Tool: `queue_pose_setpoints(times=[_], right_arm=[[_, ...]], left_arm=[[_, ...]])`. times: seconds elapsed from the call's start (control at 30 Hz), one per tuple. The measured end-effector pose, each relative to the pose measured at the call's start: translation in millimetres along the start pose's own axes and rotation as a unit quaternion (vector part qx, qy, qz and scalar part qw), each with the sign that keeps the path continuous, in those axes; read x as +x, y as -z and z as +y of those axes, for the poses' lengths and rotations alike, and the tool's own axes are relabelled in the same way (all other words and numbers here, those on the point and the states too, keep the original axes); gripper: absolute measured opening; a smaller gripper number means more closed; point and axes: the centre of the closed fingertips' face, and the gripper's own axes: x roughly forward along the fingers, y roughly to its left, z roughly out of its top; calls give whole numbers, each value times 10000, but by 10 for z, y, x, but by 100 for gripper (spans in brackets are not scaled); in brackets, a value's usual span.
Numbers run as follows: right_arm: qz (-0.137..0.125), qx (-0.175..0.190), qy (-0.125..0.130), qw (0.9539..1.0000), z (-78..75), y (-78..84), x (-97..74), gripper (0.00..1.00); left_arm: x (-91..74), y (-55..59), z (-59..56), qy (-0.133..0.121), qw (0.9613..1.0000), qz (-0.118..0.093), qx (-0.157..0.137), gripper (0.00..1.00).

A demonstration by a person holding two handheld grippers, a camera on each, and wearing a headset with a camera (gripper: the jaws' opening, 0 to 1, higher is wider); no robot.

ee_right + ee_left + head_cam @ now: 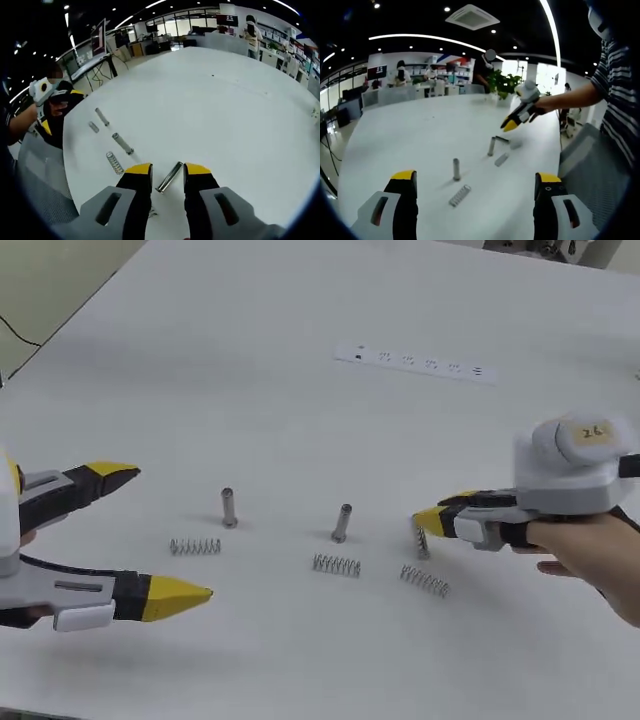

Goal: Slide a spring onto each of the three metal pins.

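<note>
Head view: the smooth white bench (300, 660) lies open around three upright steel pins (229, 508) (343, 523) (421, 540), a coiled spring (195, 546) flat before each.

Left gripper view: left hand-held gripper (476, 176) spread wide (office behind).

Right gripper view: right hand-held gripper (168, 171) narrow, a pin (169, 177) between its tips; contact unclear.
</note>
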Motion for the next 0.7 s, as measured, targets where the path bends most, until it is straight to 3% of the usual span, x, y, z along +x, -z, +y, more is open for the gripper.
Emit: queue_pose_setpoints(times=[0.3, 0.7], right_arm=[[362, 316, 108, 9988, -65, 85, 148, 18], [787, 439, 375, 9952, -125, 208, 268, 10]], left_arm=[[5, -3, 3, 1, 10000, -11, -9, 95], [-9, 21, -21, 0, 10000, 6, -15, 95]])
